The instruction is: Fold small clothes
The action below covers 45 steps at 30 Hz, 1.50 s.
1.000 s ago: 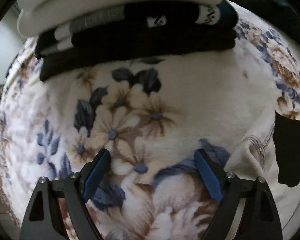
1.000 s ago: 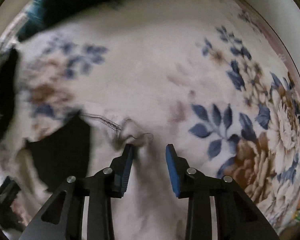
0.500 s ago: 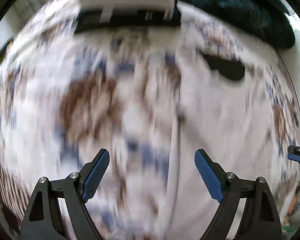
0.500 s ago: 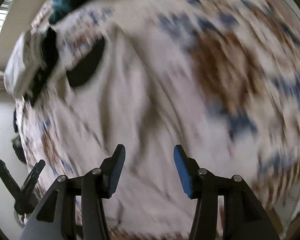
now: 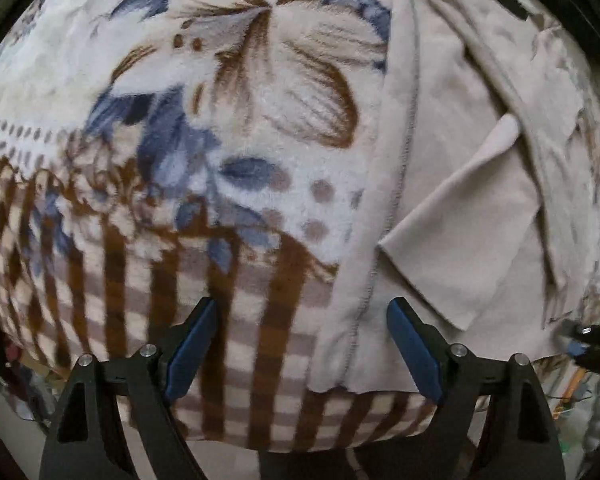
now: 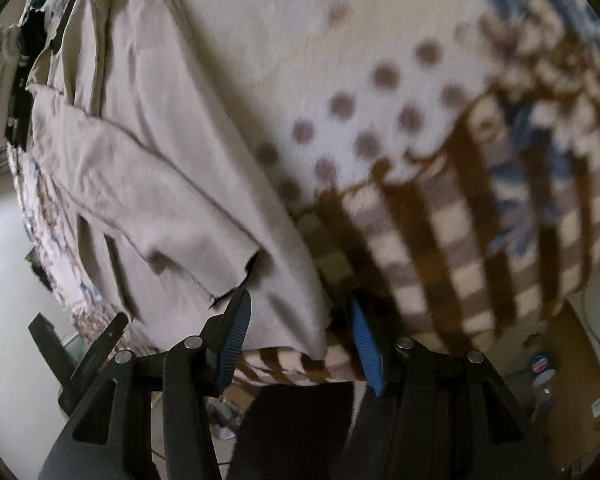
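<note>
A beige garment [image 5: 460, 200] lies spread on the flowered blanket [image 5: 180, 140], reaching to the bed's near edge. Its stitched hem runs down the left wrist view, with a flap folded over on it. My left gripper [image 5: 300, 344] is open, its jaws on either side of the hem's near corner, not gripping. My right gripper [image 6: 296, 340] is open, its jaws on either side of the garment's [image 6: 140, 168] other near corner at the bed edge. My left gripper shows at the lower left of the right wrist view [image 6: 76, 340].
A stack of folded clothes [image 6: 4, 80] sits at the far end of the bed. The blanket's brown checked border [image 6: 480, 240] hangs over the near edge. Cardboard and clutter [image 6: 560, 360] lie on the floor below.
Both grippers have swung from the middle of the bed down to the garment's near edge. Both have stayed open.
</note>
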Tool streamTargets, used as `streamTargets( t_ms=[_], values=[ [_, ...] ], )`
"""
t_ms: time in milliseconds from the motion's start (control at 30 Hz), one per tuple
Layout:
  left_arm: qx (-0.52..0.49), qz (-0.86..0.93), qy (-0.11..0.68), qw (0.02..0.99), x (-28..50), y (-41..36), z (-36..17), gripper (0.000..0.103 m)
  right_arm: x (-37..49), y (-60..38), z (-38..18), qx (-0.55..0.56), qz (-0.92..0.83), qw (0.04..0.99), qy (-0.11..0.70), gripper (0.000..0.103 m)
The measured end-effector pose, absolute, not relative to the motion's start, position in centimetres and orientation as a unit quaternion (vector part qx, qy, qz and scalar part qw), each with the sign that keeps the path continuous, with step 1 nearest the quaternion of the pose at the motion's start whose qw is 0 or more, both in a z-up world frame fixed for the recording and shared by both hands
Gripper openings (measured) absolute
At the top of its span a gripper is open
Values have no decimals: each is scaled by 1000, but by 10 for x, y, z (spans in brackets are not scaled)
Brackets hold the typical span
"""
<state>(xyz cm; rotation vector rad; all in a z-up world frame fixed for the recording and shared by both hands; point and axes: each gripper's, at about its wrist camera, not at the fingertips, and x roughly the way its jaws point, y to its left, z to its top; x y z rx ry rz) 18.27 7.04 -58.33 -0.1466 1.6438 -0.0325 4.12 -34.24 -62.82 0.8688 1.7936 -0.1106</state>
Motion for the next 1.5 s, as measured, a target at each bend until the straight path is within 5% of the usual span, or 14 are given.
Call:
streamTargets(
  t_ms=[33,100,167,267,767,1100,1200,1267,1367,1500],
  values=[
    [-64,-21,729,682,179,70,-582,70,40,-339,-628,366,-41,544,754,53],
    [-55,-32,730,680,171,65,-579,18,41,-327,-632,366,-33,551,749,49],
    [-58,-43,734,675,164,60,-577,9,43,-310,-635,357,-25,556,751,26],
    [-54,-55,722,687,150,52,-571,2,44,-301,-631,345,-21,563,750,9],
    [-200,-61,620,756,209,73,-474,1,92,-321,-537,375,17,631,679,7],
    [-259,-49,621,739,360,71,-535,3,231,-366,-551,387,-10,674,630,7],
    [-325,-51,626,707,372,89,-552,5,259,-382,-560,436,-5,679,591,14],
    [-334,-45,608,719,368,102,-544,12,262,-391,-554,449,-6,689,568,41],
    [-308,-49,601,736,355,108,-536,35,260,-394,-539,398,-18,716,573,45],
    [-230,-72,625,743,345,92,-541,38,252,-389,-543,314,-25,722,616,45]
  ],
)
